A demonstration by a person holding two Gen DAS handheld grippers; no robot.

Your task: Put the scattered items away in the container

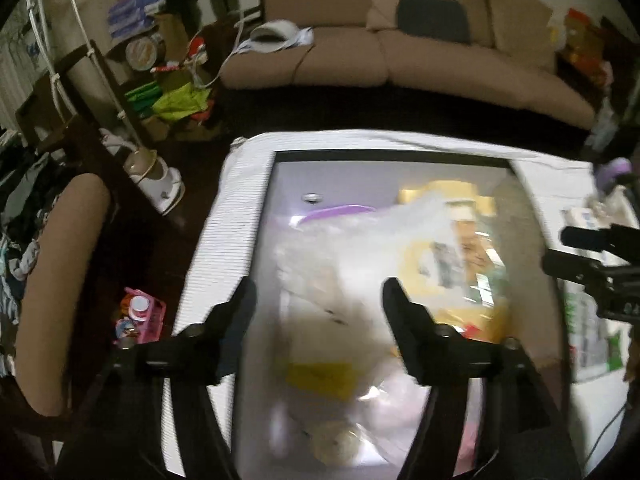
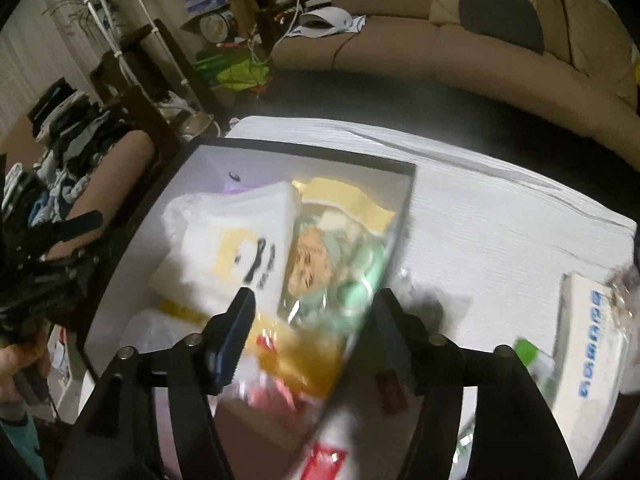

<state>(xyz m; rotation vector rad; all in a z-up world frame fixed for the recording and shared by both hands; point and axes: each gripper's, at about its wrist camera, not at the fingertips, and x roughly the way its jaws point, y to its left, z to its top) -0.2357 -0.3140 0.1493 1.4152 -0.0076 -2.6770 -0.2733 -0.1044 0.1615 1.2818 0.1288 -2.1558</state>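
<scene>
Remaining white box [image 2: 592, 344] on bench right of container [image 2: 404, 216], long axis running away from camera, nearest right hand-held gripper [image 2: 314, 308], released and empty; left hand-held gripper [image 1: 318, 300] likewise released over container.

Tan sofa [image 1: 400, 48] behind dark floor [image 1: 360, 112]; cluttered shelves [image 1: 152, 60] left.

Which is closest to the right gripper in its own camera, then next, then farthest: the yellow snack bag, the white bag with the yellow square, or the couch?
From the right gripper:
1. Yellow snack bag, right between its fingers, in the container.
2. White bag with the yellow square, just ahead, to the left.
3. Couch, far across the room.
</scene>
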